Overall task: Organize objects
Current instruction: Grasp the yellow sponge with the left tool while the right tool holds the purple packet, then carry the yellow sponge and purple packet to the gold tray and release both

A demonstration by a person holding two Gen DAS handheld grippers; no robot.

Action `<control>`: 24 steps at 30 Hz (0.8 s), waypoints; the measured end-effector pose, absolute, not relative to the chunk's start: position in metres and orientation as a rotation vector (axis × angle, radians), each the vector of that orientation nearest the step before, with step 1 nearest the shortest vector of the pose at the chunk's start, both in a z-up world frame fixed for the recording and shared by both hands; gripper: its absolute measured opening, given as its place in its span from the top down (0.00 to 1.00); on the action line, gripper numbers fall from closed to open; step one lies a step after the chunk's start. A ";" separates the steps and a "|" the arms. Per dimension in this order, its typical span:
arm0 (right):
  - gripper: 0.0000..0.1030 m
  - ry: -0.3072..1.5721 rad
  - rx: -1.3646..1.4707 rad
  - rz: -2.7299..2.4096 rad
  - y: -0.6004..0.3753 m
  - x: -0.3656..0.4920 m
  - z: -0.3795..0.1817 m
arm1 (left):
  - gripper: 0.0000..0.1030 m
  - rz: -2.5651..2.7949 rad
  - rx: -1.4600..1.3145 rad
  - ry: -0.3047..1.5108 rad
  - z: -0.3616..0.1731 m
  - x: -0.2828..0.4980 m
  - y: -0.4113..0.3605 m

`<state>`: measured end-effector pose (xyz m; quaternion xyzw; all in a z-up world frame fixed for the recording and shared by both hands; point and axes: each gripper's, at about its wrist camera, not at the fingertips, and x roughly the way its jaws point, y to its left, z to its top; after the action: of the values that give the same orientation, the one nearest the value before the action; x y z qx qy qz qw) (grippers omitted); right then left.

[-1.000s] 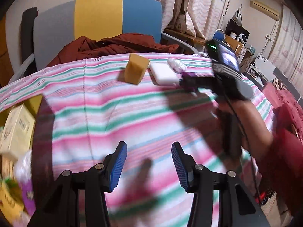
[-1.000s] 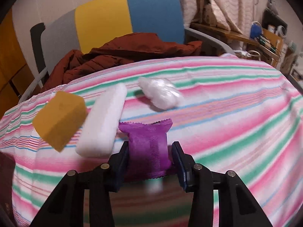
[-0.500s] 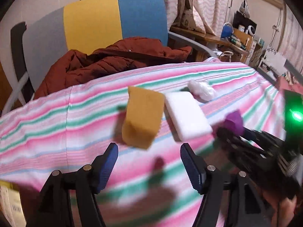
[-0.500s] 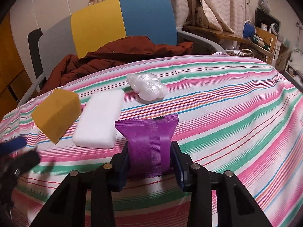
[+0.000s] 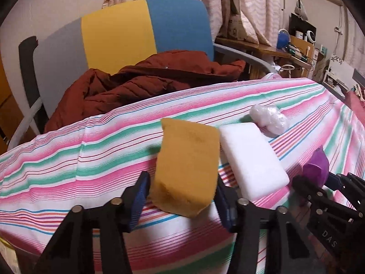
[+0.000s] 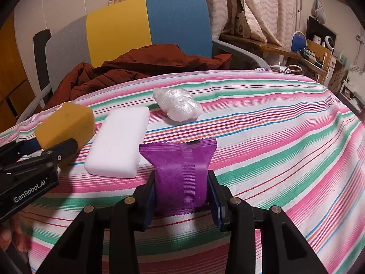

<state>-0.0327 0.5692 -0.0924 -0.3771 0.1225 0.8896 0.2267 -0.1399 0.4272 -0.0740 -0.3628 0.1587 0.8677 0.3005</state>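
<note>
- The left gripper (image 5: 181,199) has its jaws on either side of the yellow sponge (image 5: 186,169); they have just been closing, and both blue pads now press the sponge's lower sides, so it is gripped.
- The sponge stands tilted on the striped tablecloth (image 5: 68,171), its top leaning toward 12 o'clock in the left wrist view.
- Just beside the sponge, at about 3 o'clock from it, lies a white foam block (image 5: 252,159), flat on the cloth; whether the two touch I cannot tell.
- A crumpled clear plastic wad (image 6: 178,104) sits near the block's far end, at about 1 o'clock from it.
- The right gripper (image 6: 182,199) is clamped on a purple packet (image 6: 181,171), which stands upright between the pads with its crimped top edge pointing to 12 o'clock.
- In the right wrist view the left gripper and sponge are at 9 o'clock.
- Beyond the table stands a chair (image 6: 148,22) with a rust-red jacket (image 6: 127,70) heaped on its seat.
</note>
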 end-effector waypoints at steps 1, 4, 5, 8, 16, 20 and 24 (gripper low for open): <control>0.60 0.339 -1.038 2.452 0.569 -0.033 -0.092 | 0.56 2.283 -0.959 0.434 -0.075 -0.139 0.430; 0.60 0.334 -1.037 2.450 0.569 -0.033 -0.092 | 0.58 2.284 -0.956 0.500 -0.081 -0.136 0.435; 0.60 0.331 -1.037 2.450 0.568 -0.033 -0.092 | 0.59 2.276 -0.964 0.489 -0.082 -0.137 0.434; 0.60 0.328 -1.036 2.449 0.568 -0.033 -0.092 | 0.61 2.267 -0.963 0.446 -0.081 -0.139 0.427; 0.61 0.308 -1.019 2.441 0.567 -0.031 -0.091 | 0.62 2.371 -0.909 0.376 -0.075 -0.122 0.397; 0.64 0.287 -0.992 2.454 0.563 -0.029 -0.088 | 0.62 2.380 -0.891 0.349 -0.073 -0.110 0.386; 0.64 0.253 -0.947 2.472 0.558 -0.025 -0.082 | 0.62 2.370 -0.817 0.400 -0.069 -0.089 0.386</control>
<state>-0.0252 0.5581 -0.0820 -0.3459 0.0925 0.9027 0.2386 -0.0888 0.3859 -0.0688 -0.3074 0.1505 0.8914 0.2970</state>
